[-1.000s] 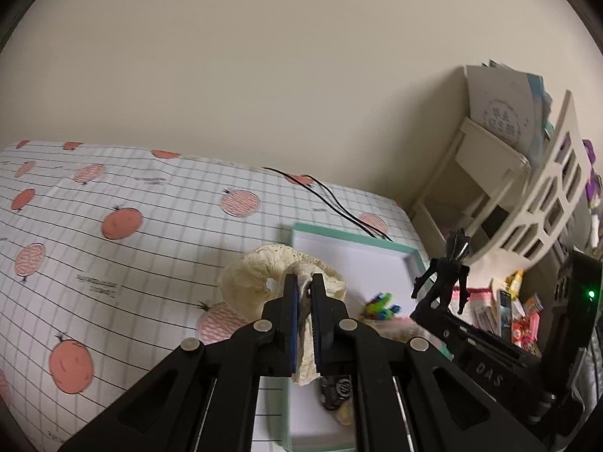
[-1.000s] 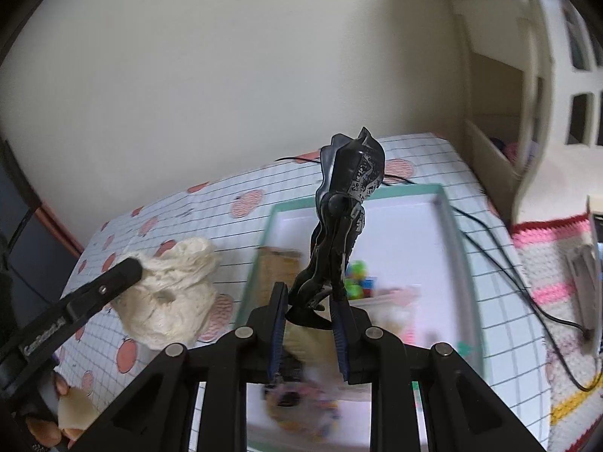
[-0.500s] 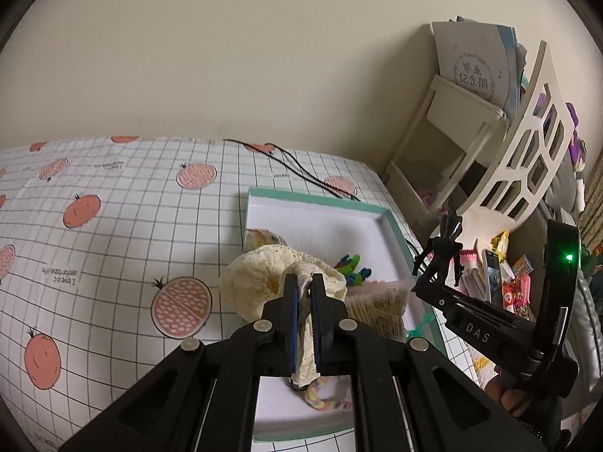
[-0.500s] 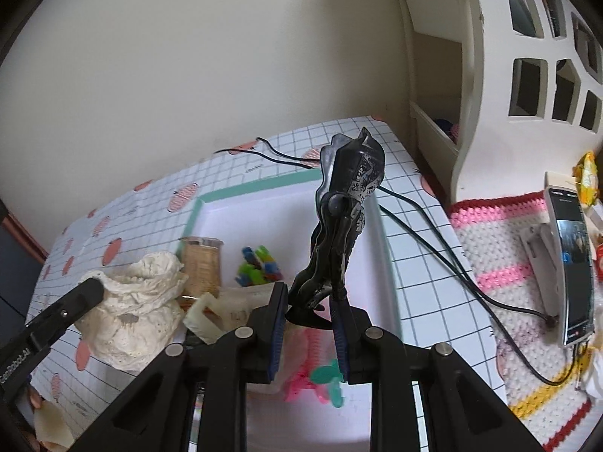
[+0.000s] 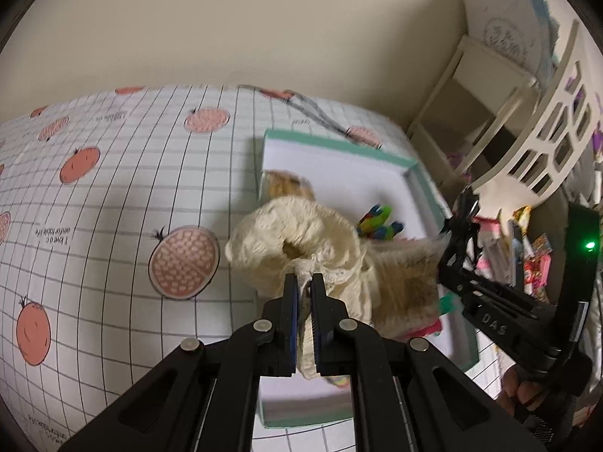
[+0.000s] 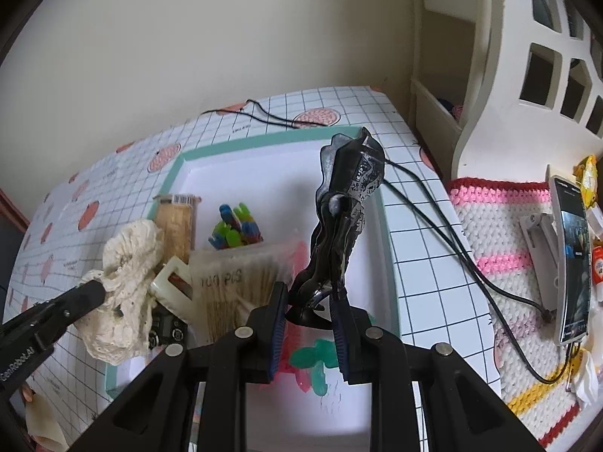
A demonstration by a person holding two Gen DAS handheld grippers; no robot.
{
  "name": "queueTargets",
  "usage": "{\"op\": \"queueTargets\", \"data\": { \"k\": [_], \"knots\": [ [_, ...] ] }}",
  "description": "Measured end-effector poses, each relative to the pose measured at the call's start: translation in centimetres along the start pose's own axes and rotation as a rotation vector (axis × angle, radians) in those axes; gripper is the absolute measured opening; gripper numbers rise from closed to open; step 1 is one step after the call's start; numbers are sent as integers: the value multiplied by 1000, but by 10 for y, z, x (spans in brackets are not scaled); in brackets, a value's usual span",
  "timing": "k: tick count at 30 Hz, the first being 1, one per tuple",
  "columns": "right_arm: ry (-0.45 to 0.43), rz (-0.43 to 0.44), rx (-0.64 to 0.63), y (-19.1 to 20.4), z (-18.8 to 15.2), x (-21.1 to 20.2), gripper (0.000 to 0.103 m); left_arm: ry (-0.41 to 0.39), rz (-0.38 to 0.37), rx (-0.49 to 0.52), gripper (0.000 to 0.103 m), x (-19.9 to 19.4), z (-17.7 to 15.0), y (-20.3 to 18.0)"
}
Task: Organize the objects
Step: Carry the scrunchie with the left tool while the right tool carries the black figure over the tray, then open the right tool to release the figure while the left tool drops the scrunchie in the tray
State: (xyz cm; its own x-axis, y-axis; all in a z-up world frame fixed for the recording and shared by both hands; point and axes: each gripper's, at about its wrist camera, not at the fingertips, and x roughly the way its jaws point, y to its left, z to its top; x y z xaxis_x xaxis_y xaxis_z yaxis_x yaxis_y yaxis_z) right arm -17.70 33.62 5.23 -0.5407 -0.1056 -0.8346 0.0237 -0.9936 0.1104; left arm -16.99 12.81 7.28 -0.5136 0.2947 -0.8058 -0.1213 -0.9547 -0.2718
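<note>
The cream lace cloth [image 5: 297, 241] hides the tray's [image 5: 426, 188] near-left corner at 6 o'clock. The cables [image 5: 316, 113] at 12 o'clock smear with blur. The phone [image 6: 573, 263] screen at 3 o'clock is unreadable.

Lighting soft, even, indoor. Strong fisheye bending, dark corner vignette. Left view motion-blurred around tray [image 5: 422, 184]; right view sharper. Faint shadows beside tray.

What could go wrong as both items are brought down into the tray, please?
The tall black figurine is pinched only at its base by the right claw, so it may tip on release. The floppy cream crocheted cloth in the left claw overhangs the teal-rimmed white tray edge and may drape outside.
</note>
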Motion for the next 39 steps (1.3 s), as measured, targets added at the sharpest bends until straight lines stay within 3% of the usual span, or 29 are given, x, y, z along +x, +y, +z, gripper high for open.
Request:
{"op": "queueTargets", "data": {
  "k": [8, 13, 15, 20, 29, 39],
  "knots": [
    [12, 1, 9, -2, -1, 2, 24, 69, 28, -5, 6, 13, -8, 6],
    [5, 3, 19, -3, -1, 1, 26, 71, 23, -10, 7, 14, -8, 6],
    [0, -1, 26, -4, -1, 0, 27, 66, 23, -8, 10, 12, -8, 6],
    [-2, -6, 35, -6, -1, 0, 30, 46, 9, -16, 30, 7, -6, 6],
    [-28, -12, 30, -3, 0, -6, 34, 3, -1, -2, 47, -3, -2, 1],
    [-69, -1, 43, 0, 3, -16, 50, -56, -10, -8, 60, -16, 3, 0]
  ]
}}
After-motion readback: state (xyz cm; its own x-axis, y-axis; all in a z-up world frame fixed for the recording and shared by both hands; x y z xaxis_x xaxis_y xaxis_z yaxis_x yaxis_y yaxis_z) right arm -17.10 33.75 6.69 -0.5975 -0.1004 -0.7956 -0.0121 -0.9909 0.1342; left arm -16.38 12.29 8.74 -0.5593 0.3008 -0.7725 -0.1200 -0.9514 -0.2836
